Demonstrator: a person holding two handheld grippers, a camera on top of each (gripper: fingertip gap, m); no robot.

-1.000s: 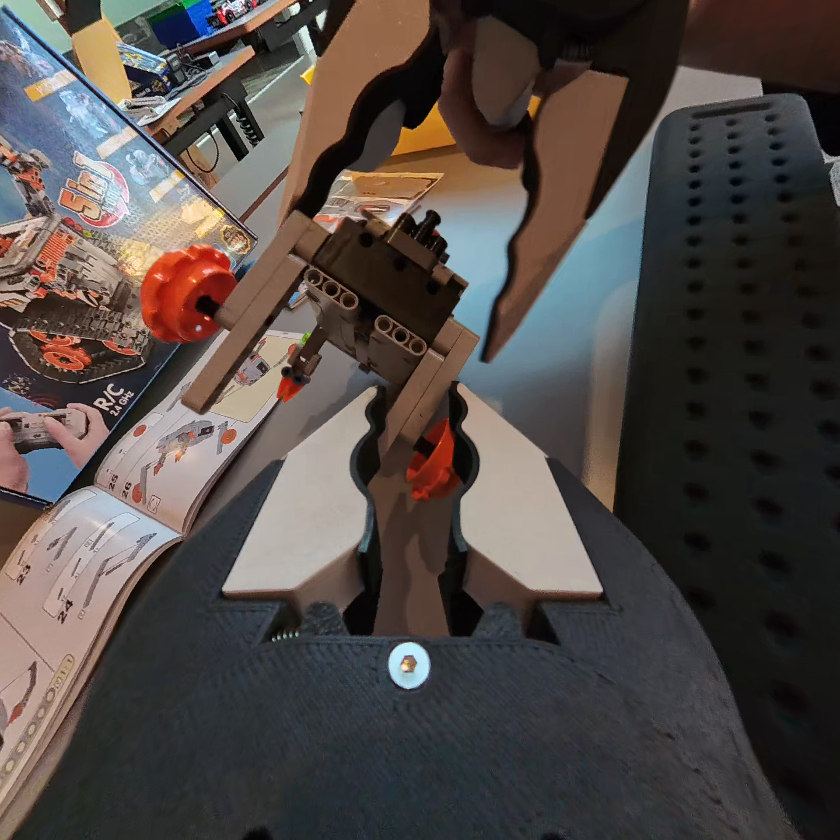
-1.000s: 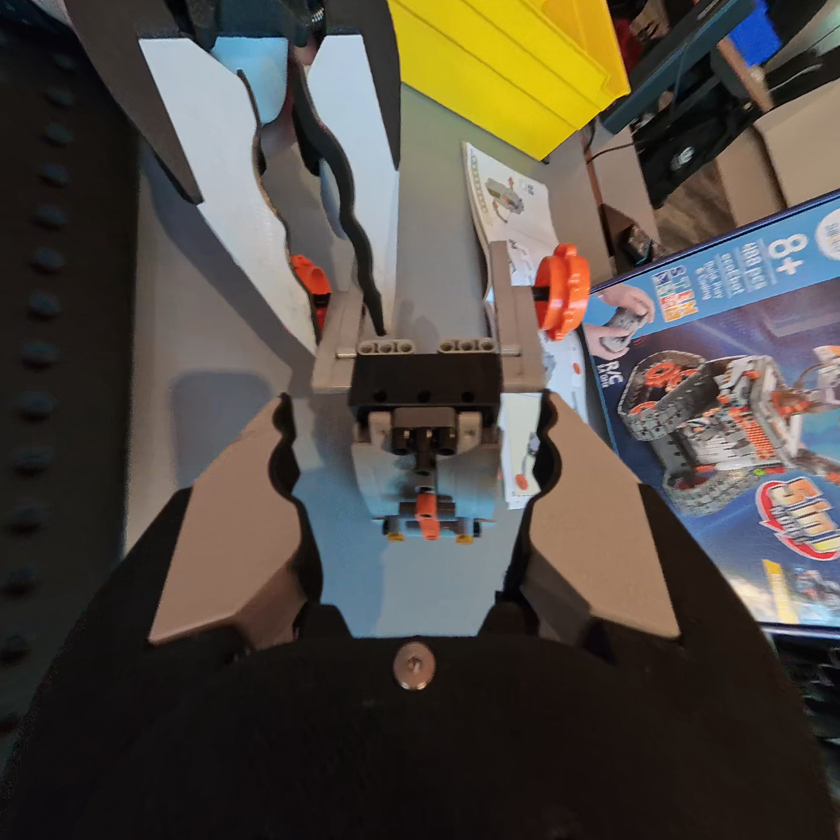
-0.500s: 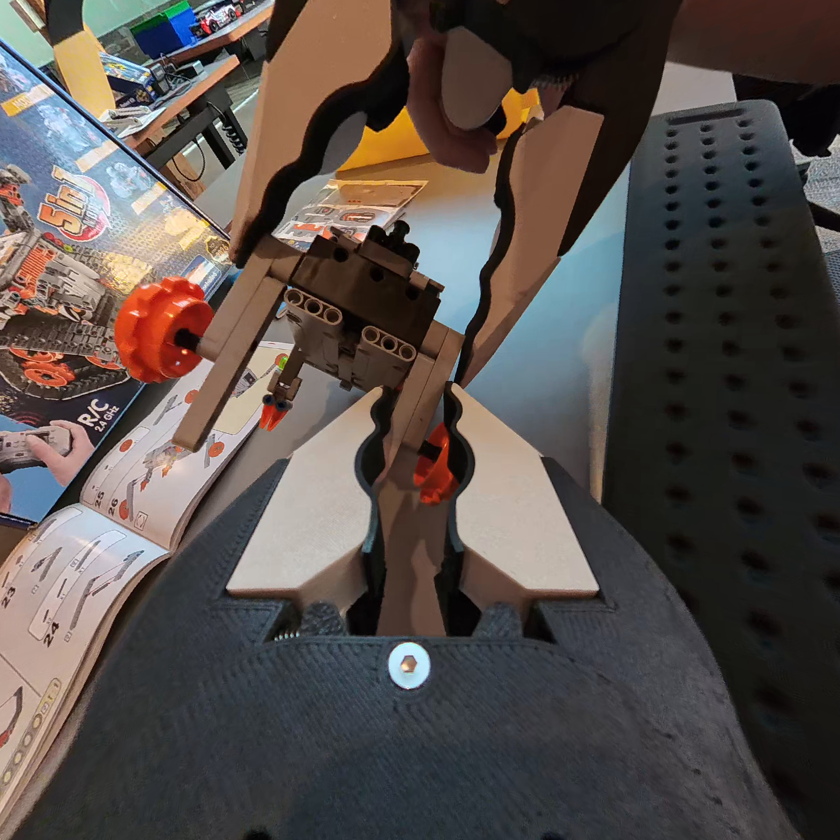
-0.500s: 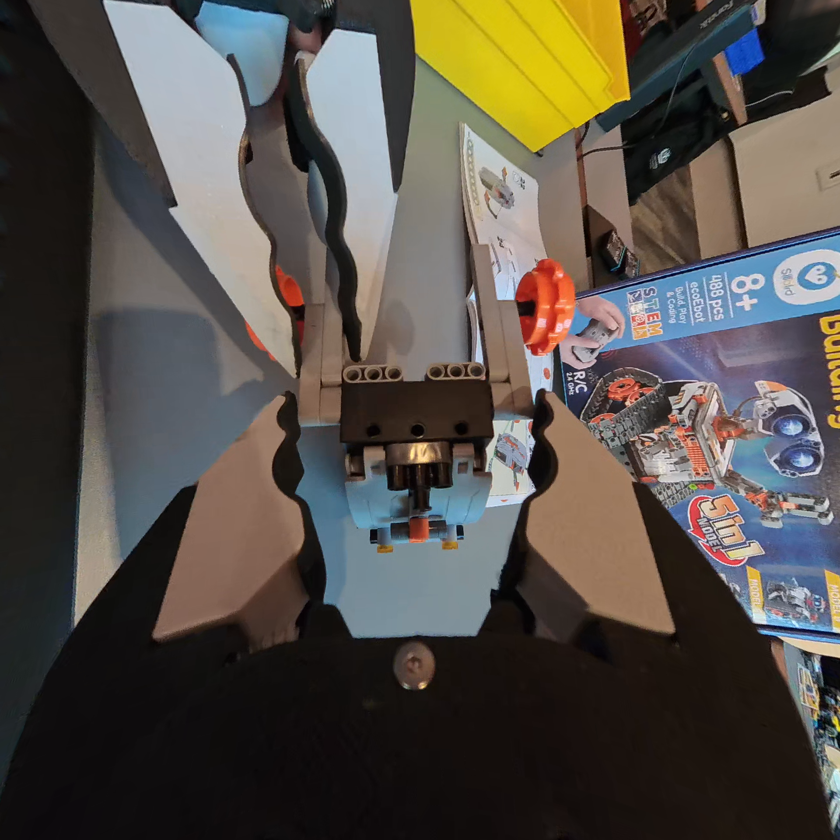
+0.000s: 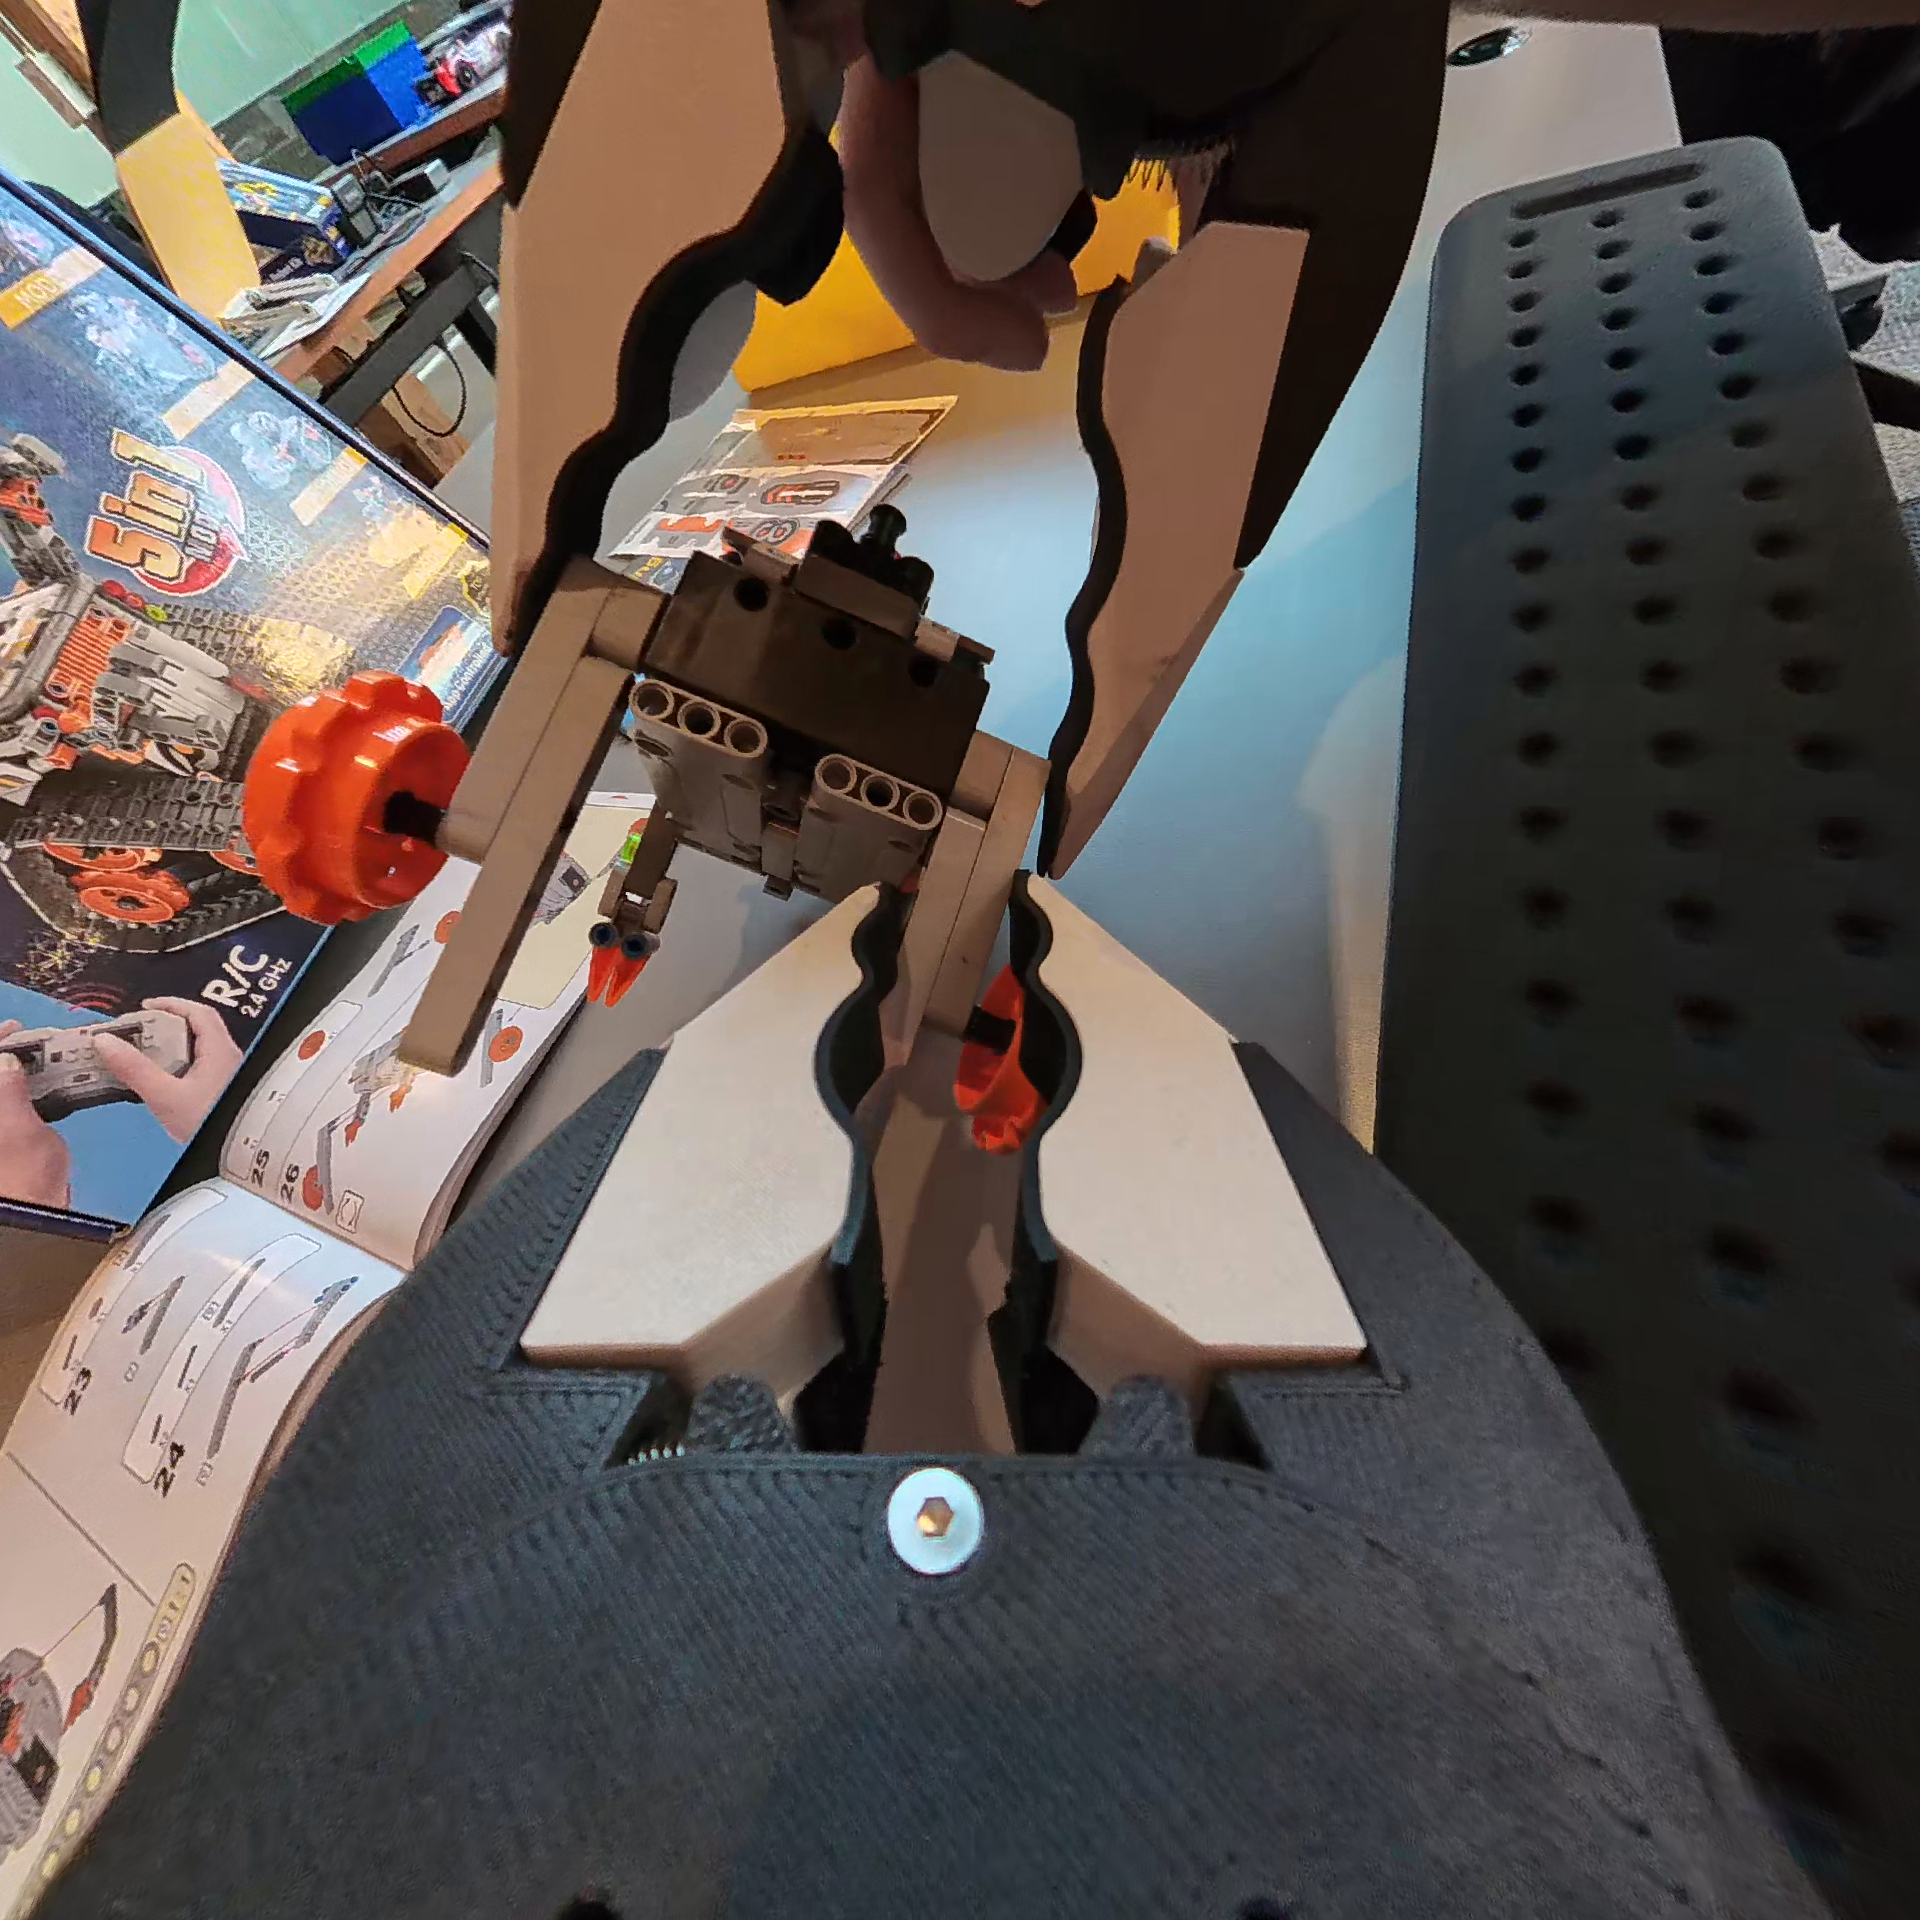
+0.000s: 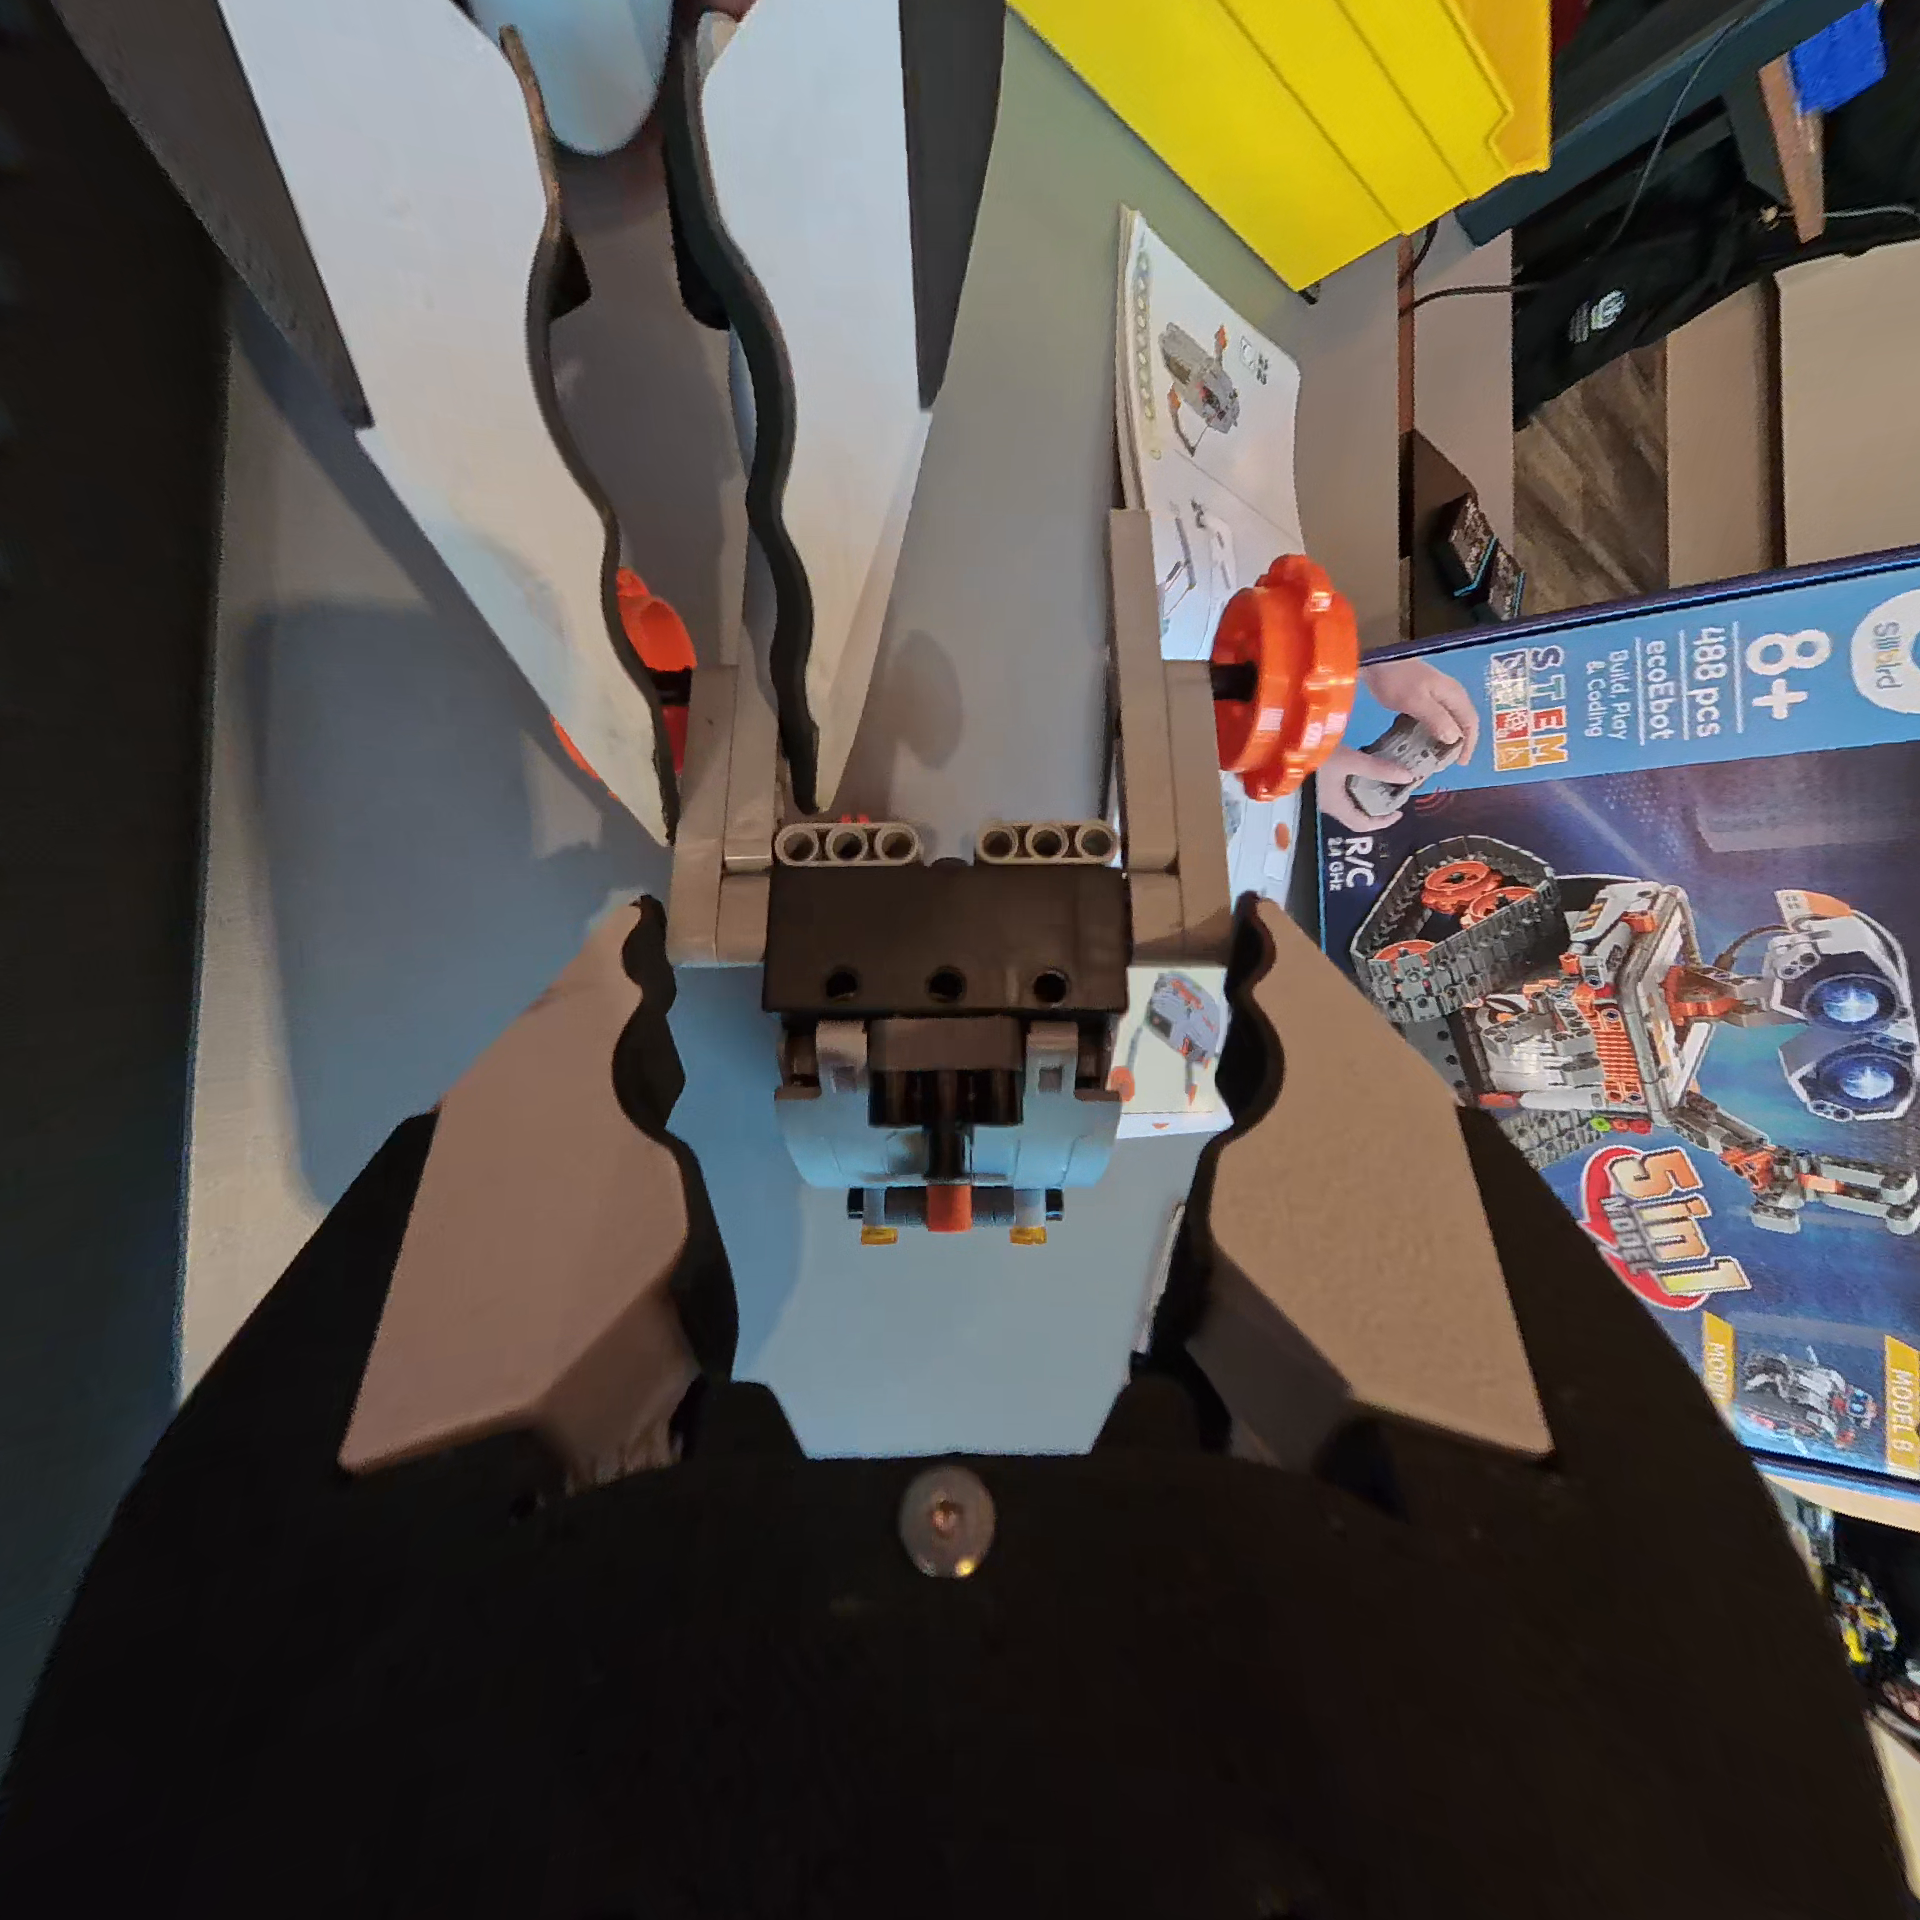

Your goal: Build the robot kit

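A brick model with a black block [image 5: 821, 665] and two grey side beams carries an orange wheel [image 5: 343, 795] on its free side. My left gripper [image 5: 948, 904] is shut on the other grey beam [image 5: 971, 935], with a second orange wheel [image 5: 992, 1070] wedged between its pads. It holds the model above the table. My right gripper [image 6: 951, 935] is open and straddles the black block [image 6: 945, 997], one fingertip just outside each beam. It shows from above in the left wrist view [image 5: 779, 748]. The left gripper [image 6: 740, 810] and the free wheel [image 6: 1288, 675] show in the right wrist view.
A blue toy box [image 5: 156, 665] lies at the left, also in the right wrist view [image 6: 1621, 935]. An open instruction booklet [image 5: 260, 1247] lies under the model. A yellow bin [image 6: 1299, 125], a sticker sheet [image 5: 790, 488] and a black perforated panel [image 5: 1662, 831] border the grey table [image 5: 1247, 644].
The right gripper has moved in over the model, so its open fingers now flank the black block. The left gripper keeps its hold on the beam.
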